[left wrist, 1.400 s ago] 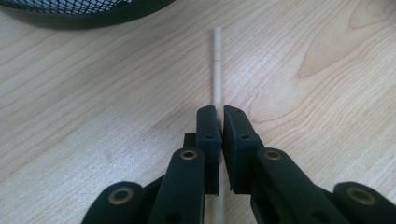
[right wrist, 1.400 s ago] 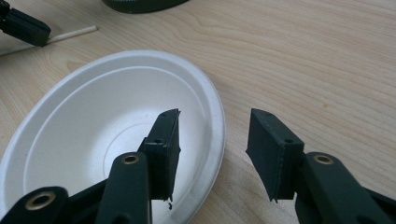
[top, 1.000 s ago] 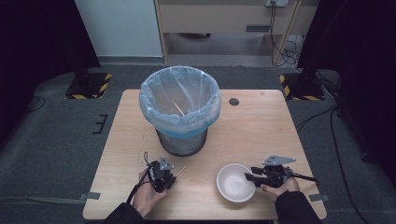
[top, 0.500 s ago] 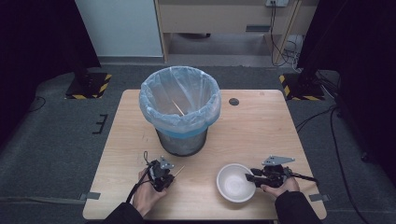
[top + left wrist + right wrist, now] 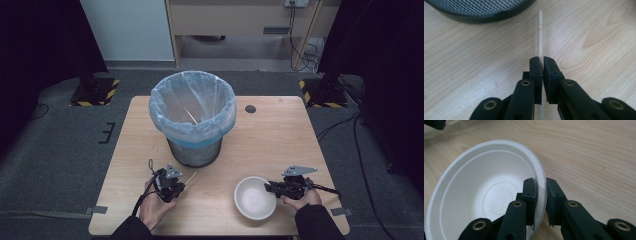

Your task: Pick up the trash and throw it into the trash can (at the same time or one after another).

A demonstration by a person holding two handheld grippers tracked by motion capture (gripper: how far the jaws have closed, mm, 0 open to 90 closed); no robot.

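two grippers low over the wooden surface (image 5: 280,135), one in each hand. left gripper (image 5: 176,186) at the near left edge, its fingers (image 5: 535,67) pressed together on a thin wooden stick (image 5: 540,35) — clamped partway along its length, the notched tip pointing past the fingers toward the dark mesh base of the bin (image 5: 479,10). stick lying low against the surface, just in front of the bin, its far end free and not touching the mesh. seen from above, same stick (image 5: 190,177) poking out diagonally from the left gripper toward the bin (image 5: 192,120), lined with a pale blue bag; another thin stick (image 5: 190,115) resting inside the liner.

right gripper (image 5: 271,188) at the near right, its fingers (image 5: 529,192) having just been closing, now astride the rim of a white bowl (image 5: 486,202) — one finger inside the wall, the other outside, rim pinched between them. bowl (image 5: 255,199) sitting on the surface between the two hands, nearer the right one, well apart from the bin. small dark round spot (image 5: 250,108) on the surface to the right of the bin. grey three-cornered plate (image 5: 299,170) topping the right gripper, cable trailing off to the right.
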